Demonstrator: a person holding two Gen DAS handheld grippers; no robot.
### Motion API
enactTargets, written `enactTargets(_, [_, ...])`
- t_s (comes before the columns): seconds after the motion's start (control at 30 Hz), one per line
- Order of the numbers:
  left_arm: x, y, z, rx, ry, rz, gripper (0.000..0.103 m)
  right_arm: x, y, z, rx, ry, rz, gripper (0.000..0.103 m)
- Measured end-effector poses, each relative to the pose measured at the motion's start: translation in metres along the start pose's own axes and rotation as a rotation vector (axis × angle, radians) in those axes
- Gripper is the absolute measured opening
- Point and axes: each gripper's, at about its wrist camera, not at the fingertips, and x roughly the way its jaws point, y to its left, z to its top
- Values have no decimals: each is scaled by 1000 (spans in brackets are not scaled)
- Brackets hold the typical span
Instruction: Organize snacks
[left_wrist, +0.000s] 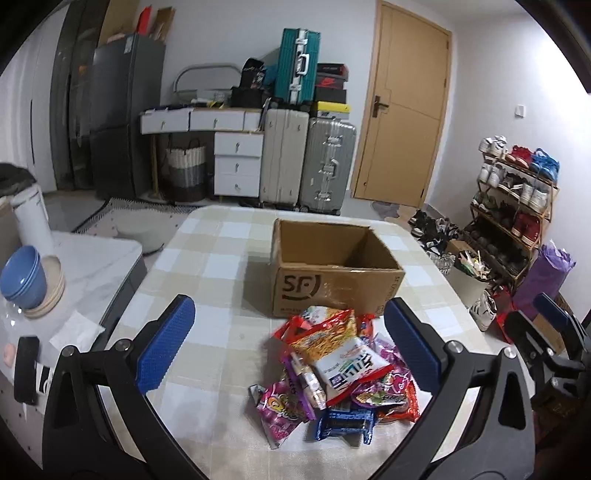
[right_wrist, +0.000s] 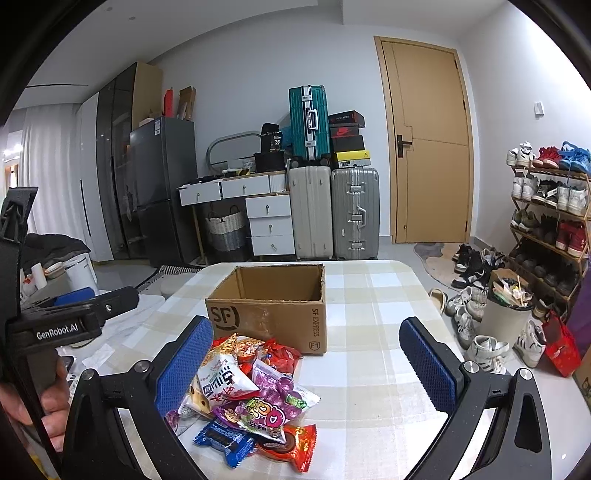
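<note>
A pile of snack packets (left_wrist: 340, 373) lies on the checked tablecloth, in front of an open, empty cardboard SF box (left_wrist: 332, 266). My left gripper (left_wrist: 291, 343) is open and empty, hovering above the table with the pile between its blue pads, nearer the right pad. In the right wrist view the pile (right_wrist: 251, 398) lies low and left, by my right gripper's left pad. The box (right_wrist: 273, 306) stands just behind it. My right gripper (right_wrist: 306, 365) is open and empty. The left gripper (right_wrist: 70, 317) shows at the left edge, held by a hand.
The table (left_wrist: 207, 258) has rounded far corners. A marble-topped side counter (left_wrist: 92, 266) with blue bowls (left_wrist: 24, 277) stands left. A full waste bin (right_wrist: 506, 314), shoes and a shoe rack (right_wrist: 546, 221) are on the right. Suitcases and drawers line the far wall.
</note>
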Motion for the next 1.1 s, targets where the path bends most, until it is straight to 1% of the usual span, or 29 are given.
enactTargets(0.2, [7,2,-5,8,17,-6,102,1,-2,-1,5,12,18,103])
enactTargets(0.5, [15,-5,-12,25,35,6,102,3,0,-2,0,18,30,103])
enactTargets(0.8, [25,0,-17,35,61,1,102,10,-1,-6,3,37,53,103])
enactTargets(0.9, [31,9,-20,25,71,2,102,14,0,-9,6,45,71,103])
enactTargets(0.97, [36,18,-21,12,83,-6,102,18,1,-10,6,51,78,103])
enactTargets(1.1, [54,34,-31,7,155,-62,102,28,3,-15,6,76,98,103])
